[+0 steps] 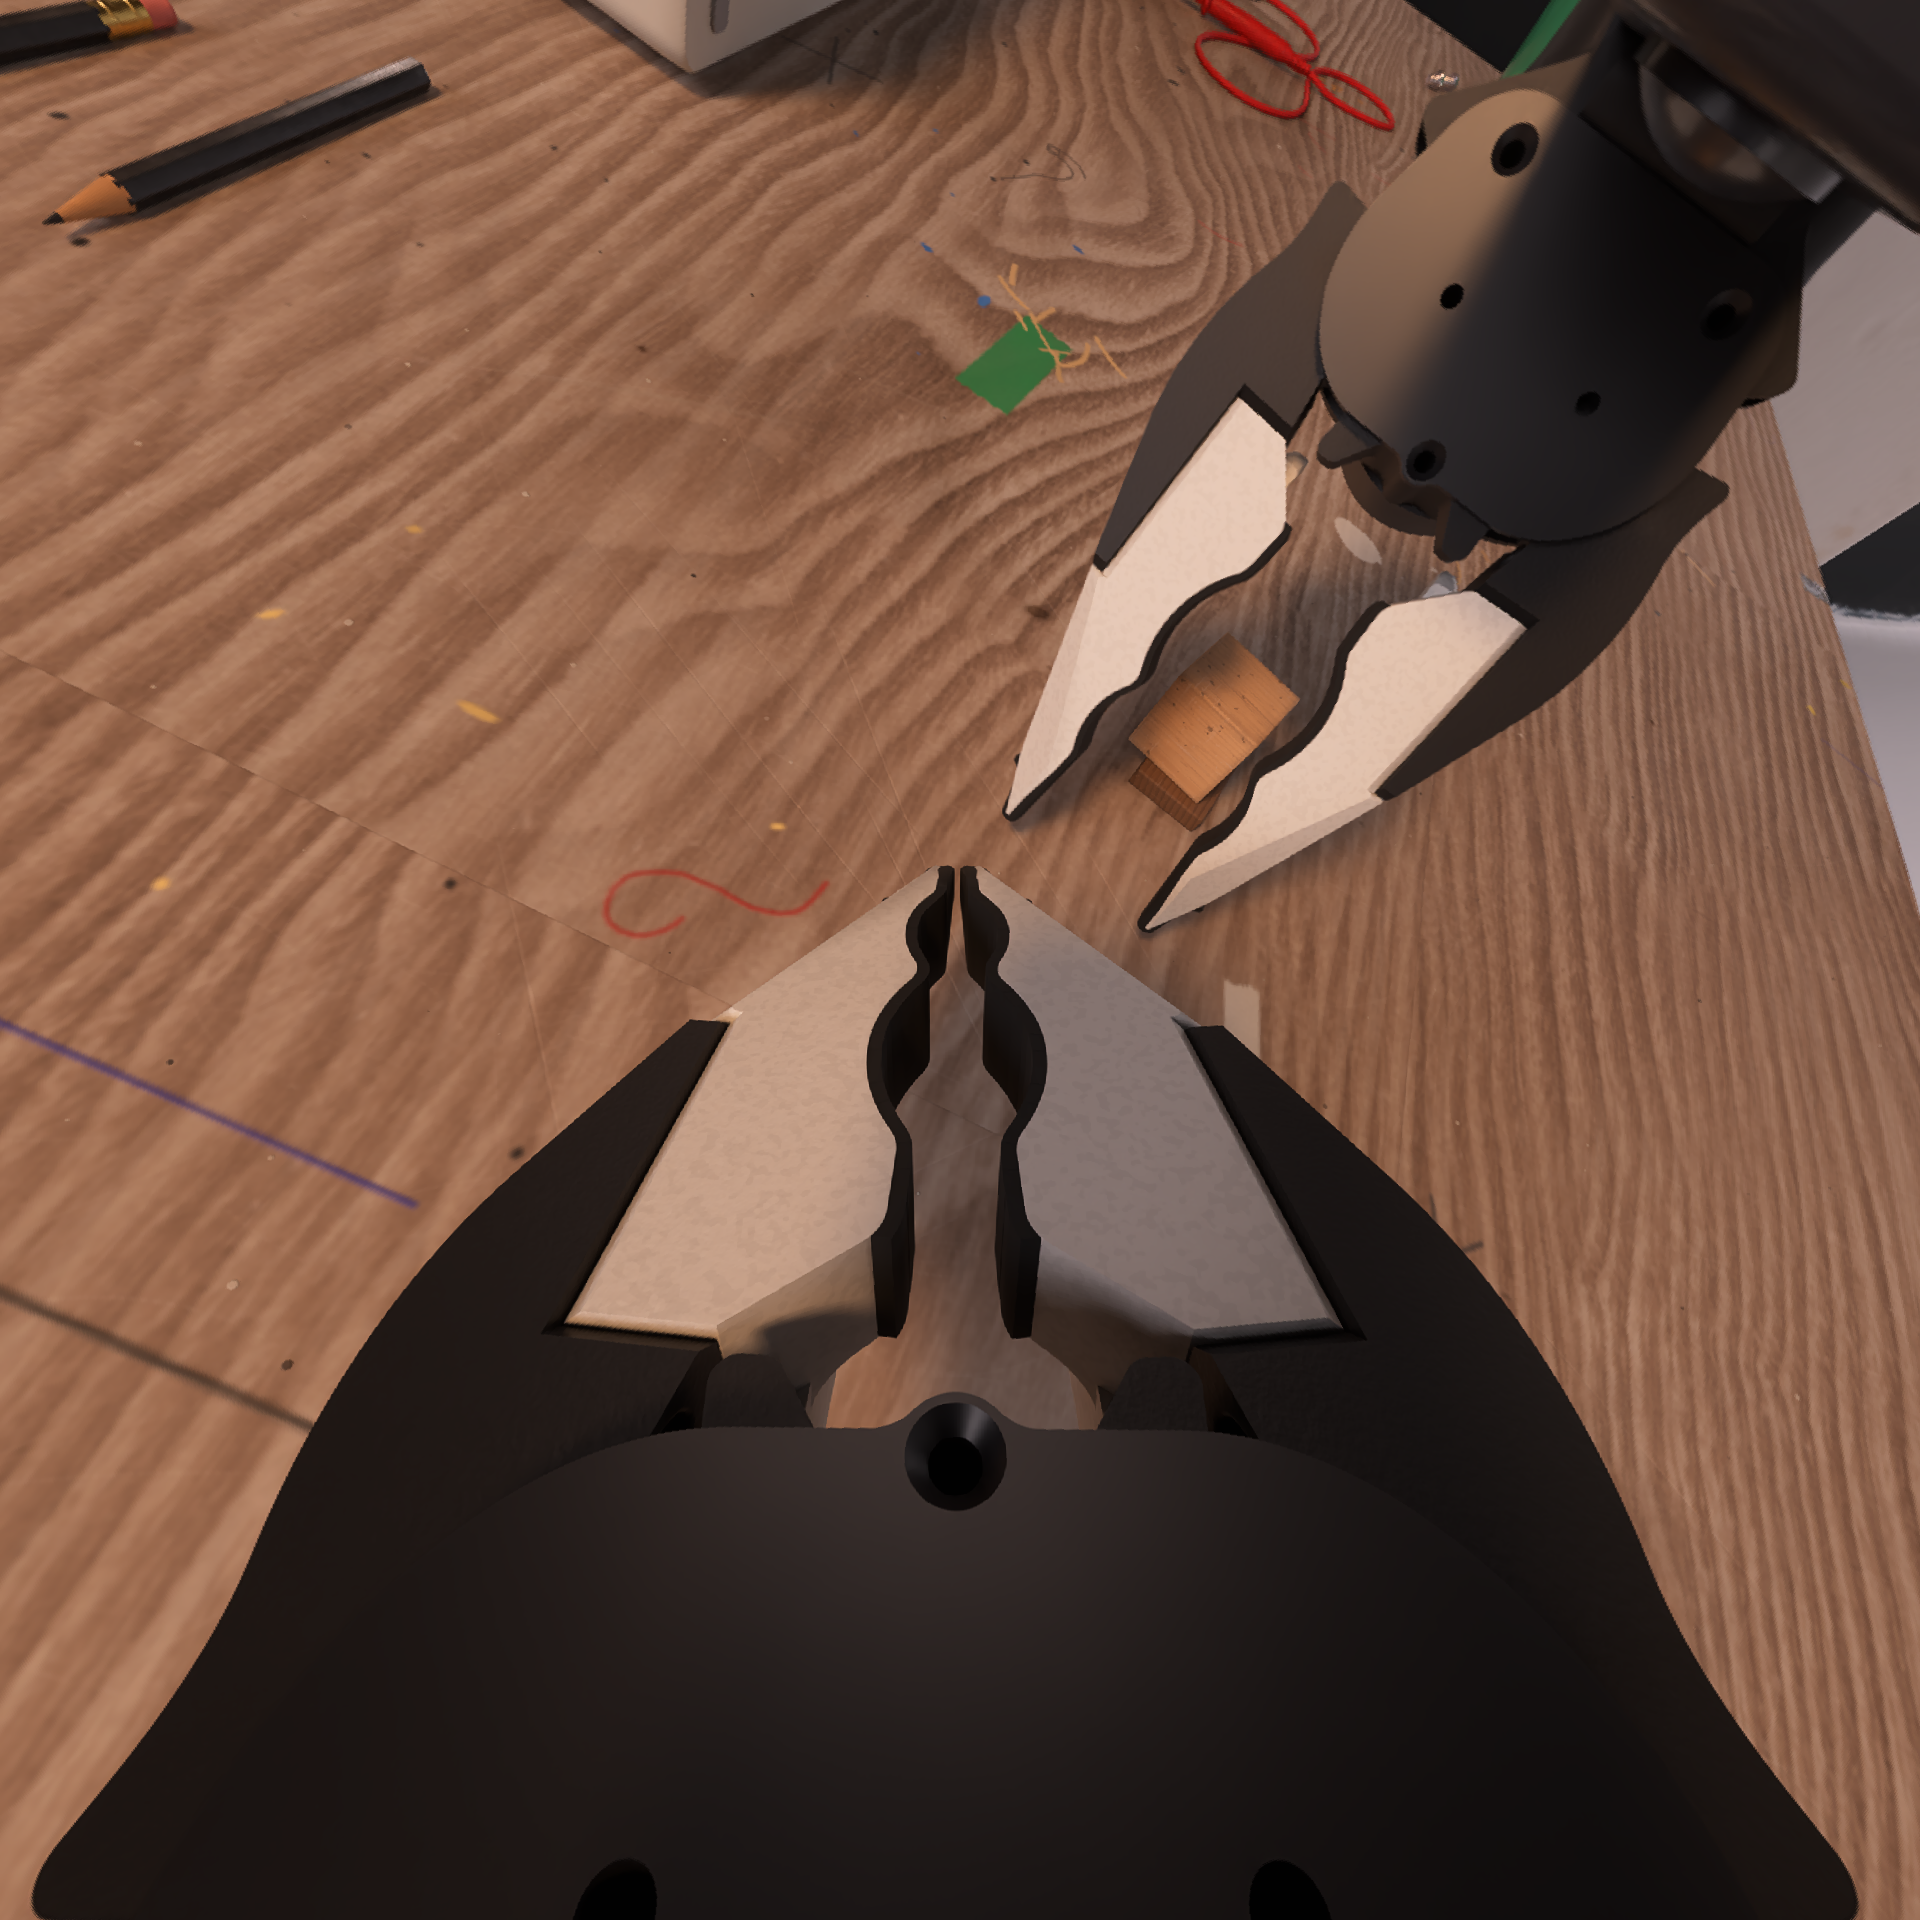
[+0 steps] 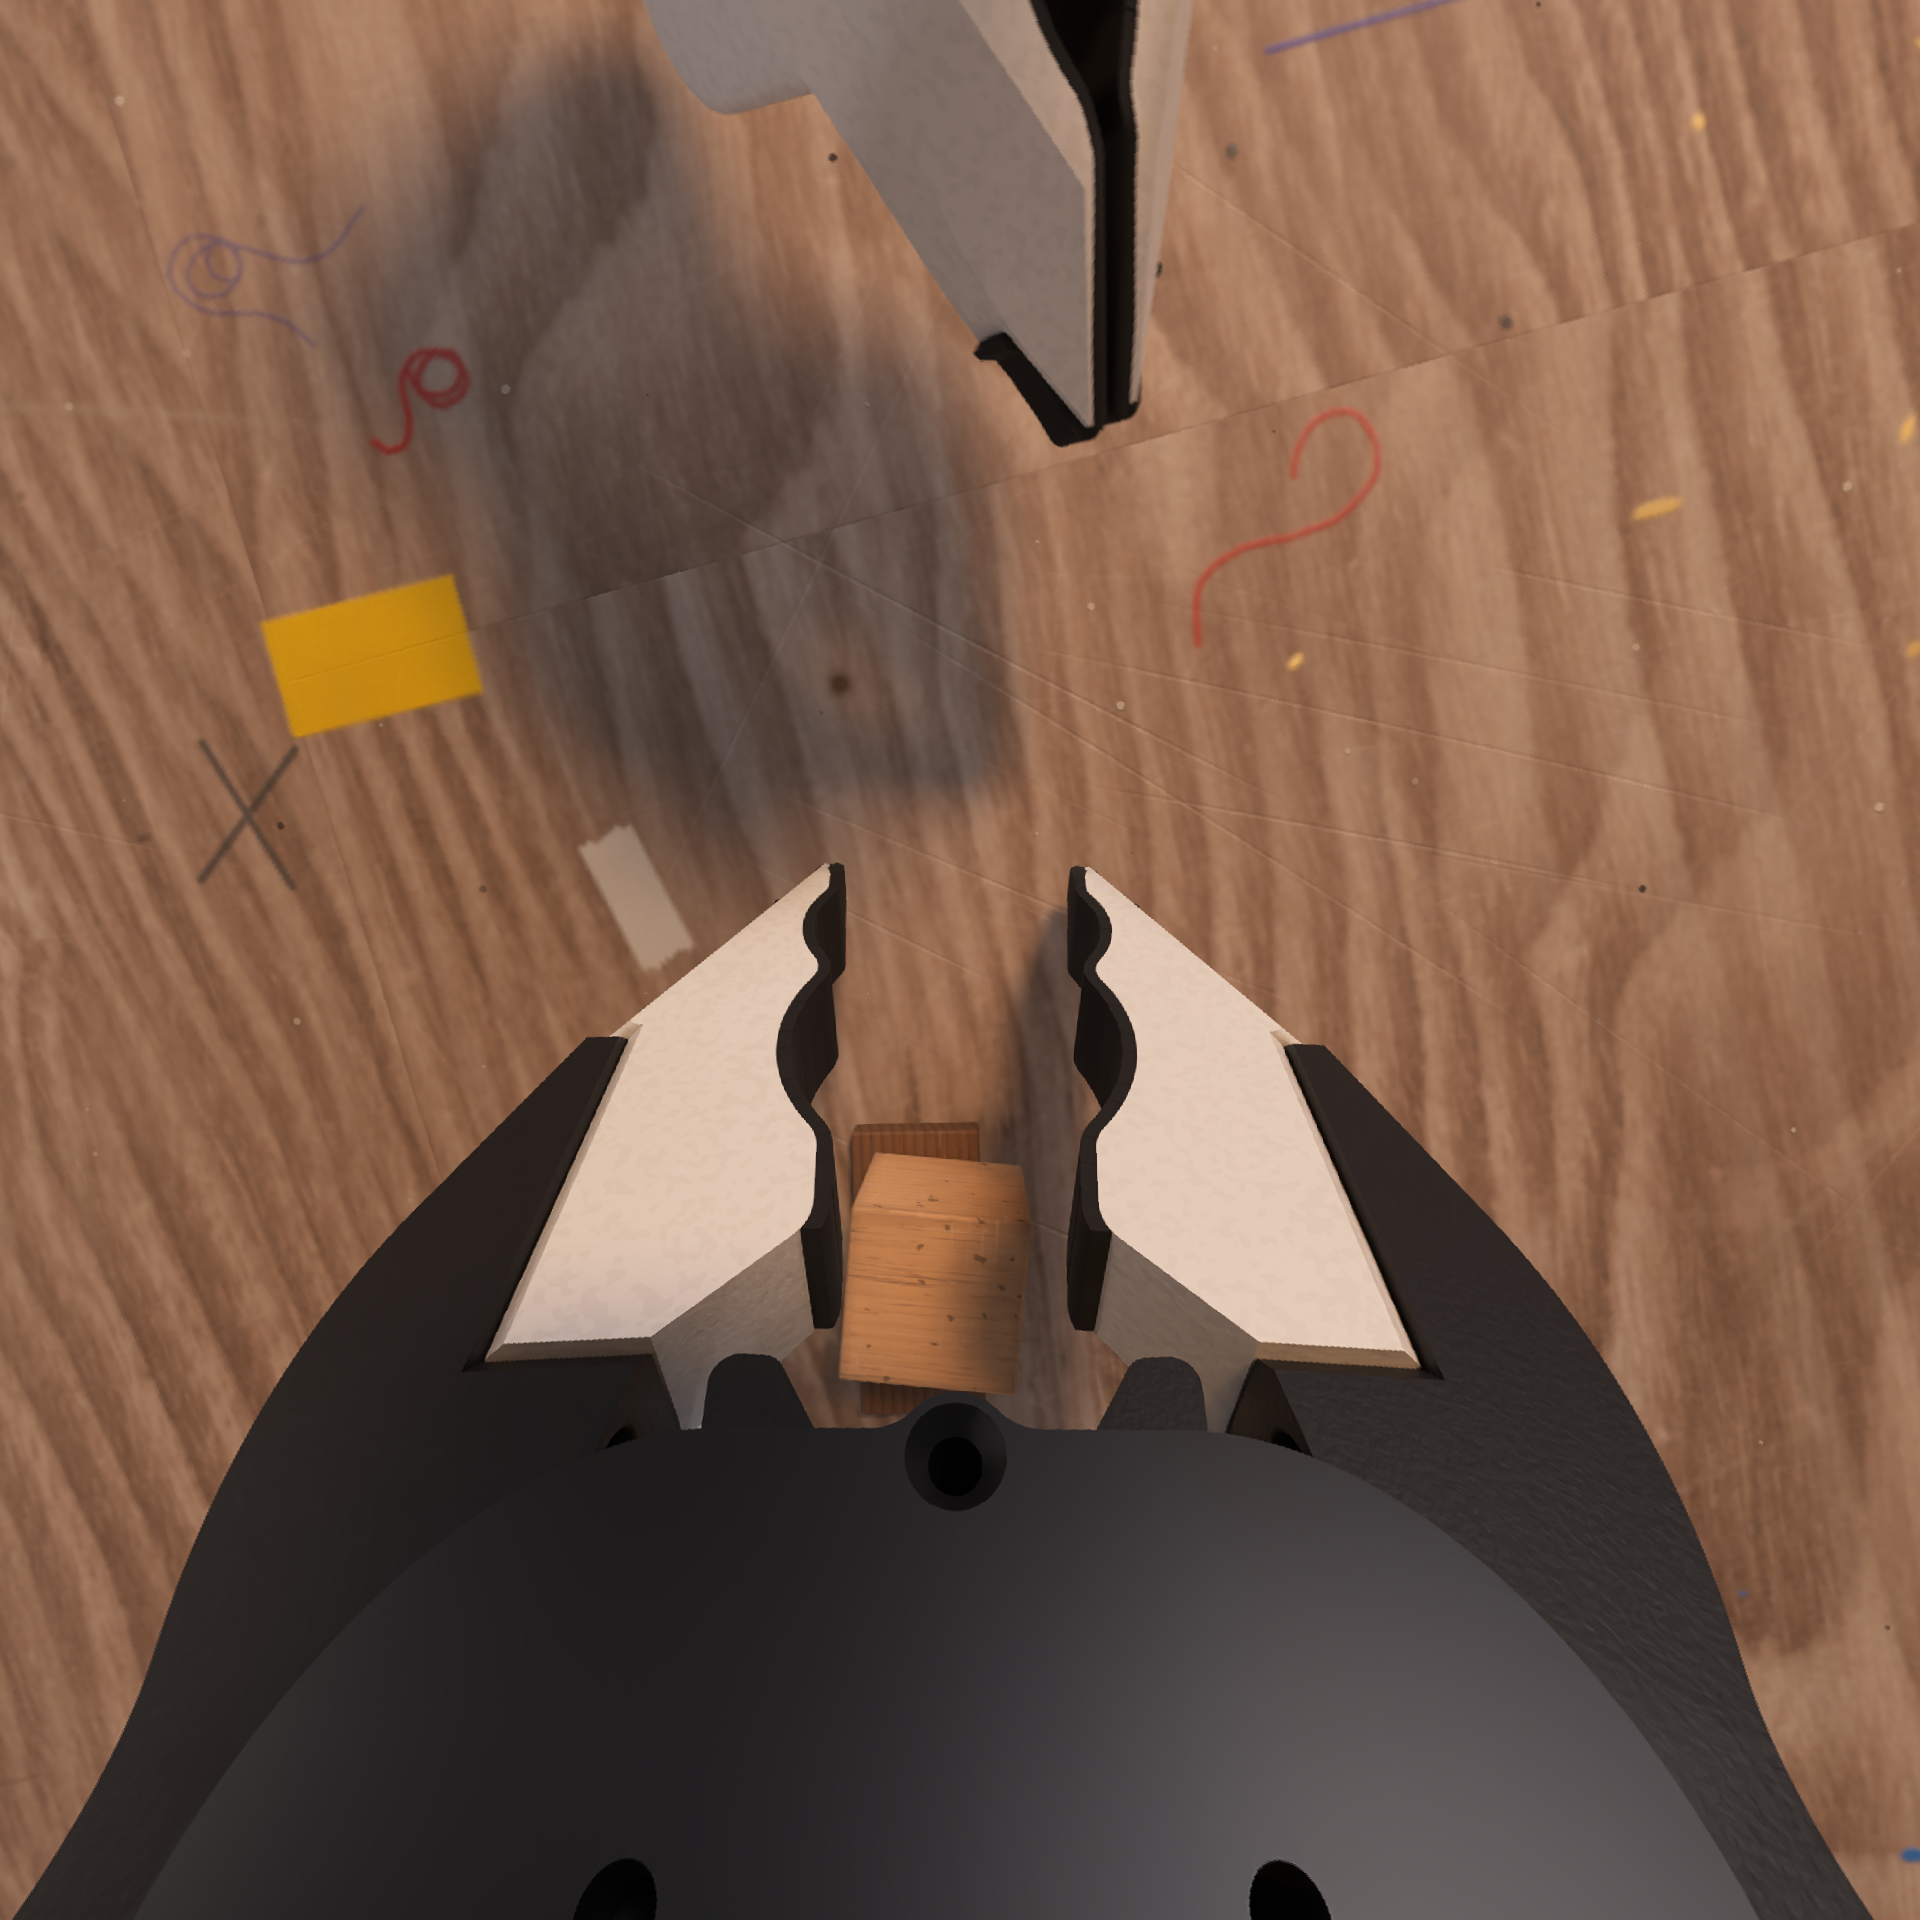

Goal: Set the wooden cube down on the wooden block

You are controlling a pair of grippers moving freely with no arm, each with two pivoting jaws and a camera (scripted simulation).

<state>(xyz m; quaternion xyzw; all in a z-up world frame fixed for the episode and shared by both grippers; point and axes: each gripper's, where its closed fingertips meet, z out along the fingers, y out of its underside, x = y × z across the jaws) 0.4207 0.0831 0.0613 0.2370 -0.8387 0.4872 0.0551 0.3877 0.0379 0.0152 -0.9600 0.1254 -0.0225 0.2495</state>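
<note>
The wooden cube [image 2: 935,1273] sat on top of the wooden block [image 2: 914,1141], a darker piece whose edges peeked out beyond and beneath it. In the left wrist view the same pair showed as a light cube [image 1: 1214,717] stacked on the block [image 1: 1172,795] on the desk [image 1: 520,520].

The right claw [image 2: 956,883] was spread wide around the stack, one finger to each side. A gap showed between the cube and the right-hand finger; on the other side the cube lay so near the finger that contact could not be ruled out. The cube looked turned slightly askew on the block.

The left claw [image 1: 956,878] was drawn nearly shut, holding nothing, near the stack but apart from it.

By the look of it the placing was done: the cube rested on the block and the grip was released. What seemed left was for the right claw to draw away without nudging the cube off.
</note>
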